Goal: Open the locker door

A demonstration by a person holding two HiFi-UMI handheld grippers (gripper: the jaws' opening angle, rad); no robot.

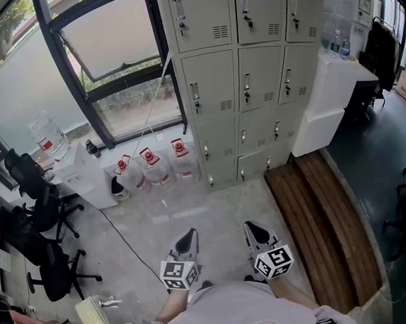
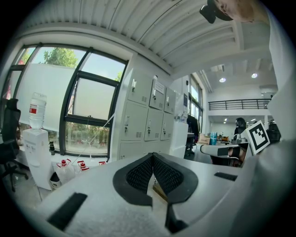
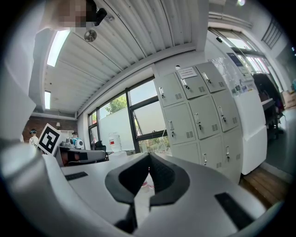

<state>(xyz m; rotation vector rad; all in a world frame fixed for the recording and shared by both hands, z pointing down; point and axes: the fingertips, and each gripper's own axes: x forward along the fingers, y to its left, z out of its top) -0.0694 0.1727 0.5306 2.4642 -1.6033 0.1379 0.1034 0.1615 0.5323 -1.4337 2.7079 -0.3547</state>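
Against the far wall, the grey lockers (image 1: 247, 83) stand with every door shut (three columns of them in sight), well apart from both grippers. Near the person's body, the left gripper (image 1: 187, 239) and the right gripper (image 1: 256, 233) hang side by side over the concrete floor (image 1: 211, 204), pointing toward the lockers. Each one's jaws are pressed together with nothing between them. Left of the lockers, three water bottles (image 1: 153, 168) sit on the floor beneath the window (image 1: 112, 35).

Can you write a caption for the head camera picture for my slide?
Both shut, the left gripper and right gripper face the closed lockers beside water jugs.
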